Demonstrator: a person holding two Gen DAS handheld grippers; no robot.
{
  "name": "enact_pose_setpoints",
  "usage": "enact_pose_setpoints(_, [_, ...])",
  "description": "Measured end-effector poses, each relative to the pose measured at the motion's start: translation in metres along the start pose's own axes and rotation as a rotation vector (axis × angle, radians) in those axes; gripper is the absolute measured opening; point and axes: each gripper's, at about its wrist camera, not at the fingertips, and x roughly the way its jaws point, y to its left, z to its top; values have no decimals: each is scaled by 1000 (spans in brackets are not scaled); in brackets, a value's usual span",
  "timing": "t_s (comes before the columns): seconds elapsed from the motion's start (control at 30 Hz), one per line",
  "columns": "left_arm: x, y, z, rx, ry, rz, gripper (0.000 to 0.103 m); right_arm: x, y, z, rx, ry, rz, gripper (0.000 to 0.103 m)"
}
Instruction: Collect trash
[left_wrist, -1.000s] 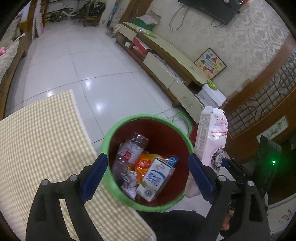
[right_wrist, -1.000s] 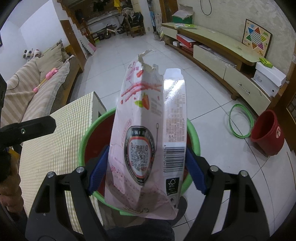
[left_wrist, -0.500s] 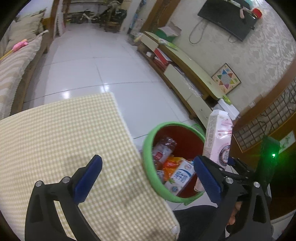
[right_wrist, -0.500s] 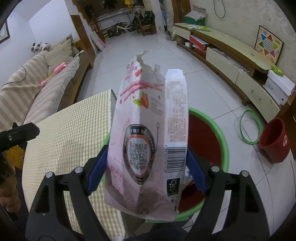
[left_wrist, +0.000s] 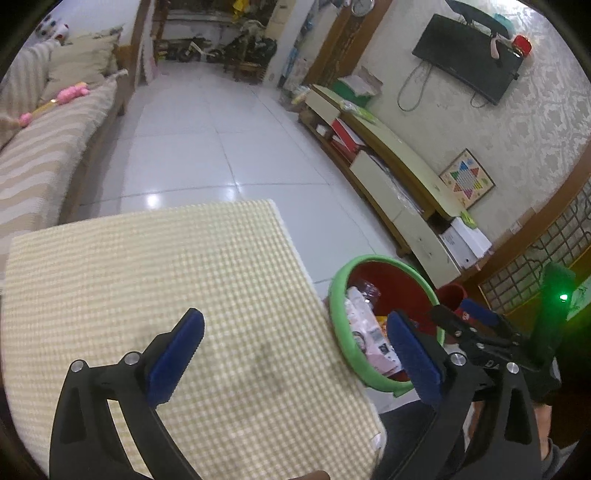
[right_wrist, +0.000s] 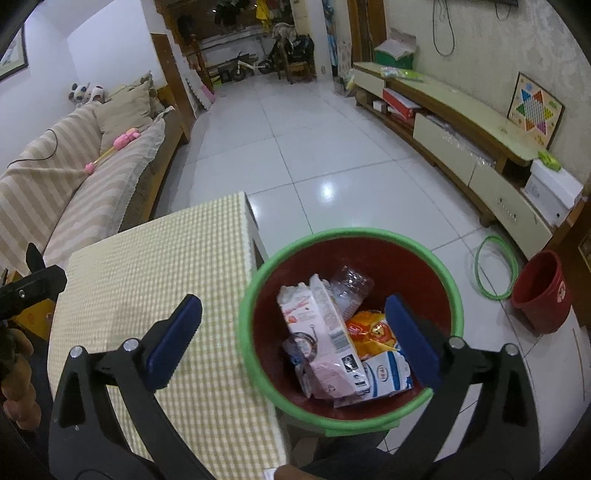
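The red bin with a green rim (right_wrist: 452, 291) stands on the floor by the table's corner, and shows again as the bin (left_wrist: 338, 306) low right in the left wrist view. Inside lie a pink carton (right_wrist: 325, 347), a clear bottle (right_wrist: 351, 288), an orange wrapper (right_wrist: 373, 332) and a white-blue milk carton (right_wrist: 388, 376). My right gripper (right_wrist: 293, 339) hangs above the bin's left rim, its jaws still opening, nothing between them. My left gripper (left_wrist: 295, 358) is open and empty over the checked tablecloth (left_wrist: 147, 277). The right gripper (left_wrist: 469, 325) shows beyond the bin.
A striped sofa (right_wrist: 74, 177) runs along the left. A low TV cabinet (right_wrist: 461, 122) lines the right wall. A small red bucket (right_wrist: 541, 295) and a green hoop (right_wrist: 495, 269) lie on the white tile floor. A hand (right_wrist: 14, 373) shows at the left edge.
My right gripper has let go of the pink carton, which now lies in the bin. My left gripper has swung from over the bin to over the table.
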Motion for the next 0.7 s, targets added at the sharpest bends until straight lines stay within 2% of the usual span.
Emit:
enact_pose_setpoints(0.2, [-47, 19, -2, 22, -97, 111, 95, -24, 29, 2, -23, -67, 0, 98])
enact_pose_setpoints(0.37, [-91, 41, -20, 52, -213, 251, 95, -44, 78, -11, -96, -127, 33, 98])
enact_pose_setpoints(0.6, [-126, 79, -53, 14, -233, 380, 95, -67, 143, -49, -190, -201, 92, 98])
enact_pose_setpoints(0.7, [-132, 90, -70, -14, -249, 407, 95, -72, 158, -63, -199, -220, 106, 98])
